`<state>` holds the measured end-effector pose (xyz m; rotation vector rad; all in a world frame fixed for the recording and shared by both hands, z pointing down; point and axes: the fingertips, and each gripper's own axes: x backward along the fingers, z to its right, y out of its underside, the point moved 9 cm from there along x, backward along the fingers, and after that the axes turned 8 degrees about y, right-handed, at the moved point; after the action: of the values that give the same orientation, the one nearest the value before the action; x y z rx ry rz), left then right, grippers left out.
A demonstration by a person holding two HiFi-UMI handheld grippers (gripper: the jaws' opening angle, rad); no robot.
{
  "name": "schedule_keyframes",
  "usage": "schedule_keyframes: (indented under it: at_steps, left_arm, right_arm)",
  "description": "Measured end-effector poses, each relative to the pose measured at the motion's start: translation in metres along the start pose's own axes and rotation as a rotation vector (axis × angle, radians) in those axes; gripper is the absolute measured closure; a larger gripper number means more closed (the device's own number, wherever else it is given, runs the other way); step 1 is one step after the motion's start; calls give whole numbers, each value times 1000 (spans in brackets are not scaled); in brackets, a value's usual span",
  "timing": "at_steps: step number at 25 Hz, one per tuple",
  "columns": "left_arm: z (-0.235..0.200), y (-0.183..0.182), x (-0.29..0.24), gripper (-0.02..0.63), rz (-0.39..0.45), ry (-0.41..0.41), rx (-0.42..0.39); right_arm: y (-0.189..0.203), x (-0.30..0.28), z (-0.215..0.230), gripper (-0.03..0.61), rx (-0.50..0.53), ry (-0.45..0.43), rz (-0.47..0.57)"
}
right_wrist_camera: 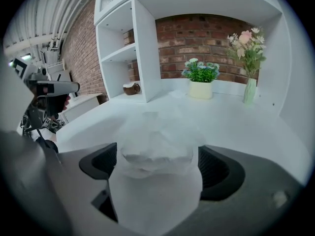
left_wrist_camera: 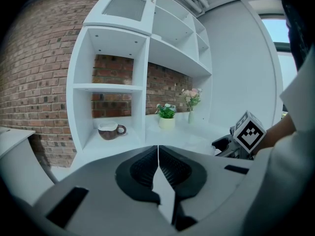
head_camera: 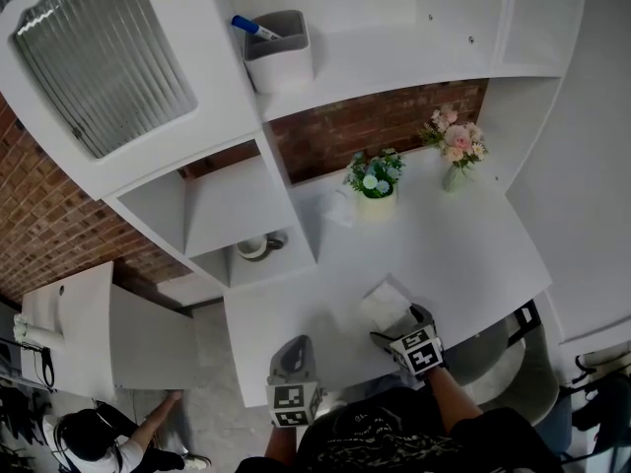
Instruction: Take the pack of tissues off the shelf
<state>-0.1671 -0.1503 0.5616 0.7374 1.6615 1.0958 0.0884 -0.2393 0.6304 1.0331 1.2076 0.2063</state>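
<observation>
1. Shelving (head_camera: 227, 215), white and tall, is standing along the table's left and back edges, with open cubbies on the left and a long shelf running above
2. The white table (head_camera: 463, 244) is filling the middle of the head view, and a brick wall (head_camera: 375, 126) is showing behind its back edge
3. A door (head_camera: 104, 62) with ribbed glass is closing the upper left compartment of the shelving
4. The right gripper (head_camera: 399, 323) is reaching over the table's front edge; its jaws are standing wide apart, one on each side of the pack, with a gap showing at both pads
5. The left gripper (head_camera: 294, 345) is hovering over the front edge near the table's front left corner, well apart from the pack; its jaws are pressing together with nothing between them
6. The pack of tissues (head_camera: 385, 305) is lying off the shelving, on the table close to its front edge, between the right gripper's open jaws
7. A grey container (head_camera: 279, 47) is sitting at the left end of the long shelf
8. A potted plant (head_camera: 375, 187) is standing near the table's back edge
9. A vase of pink flowers (head_camera: 454, 151) is standing at the table's back right corner
10. A cup (head_camera: 256, 247) is sitting in the lowest cubby, just beside the table's left edge
11. A blue marker (head_camera: 254, 28) is leaning out of the container
</observation>
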Motion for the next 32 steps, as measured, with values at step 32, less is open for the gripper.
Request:
schedule_keyframes:
  at_steps: [32]
  left_arm:
    - [7,-40,17,601,144,72,-58]
  right_arm:
    - [-105,115,-8,86,15,-17,396]
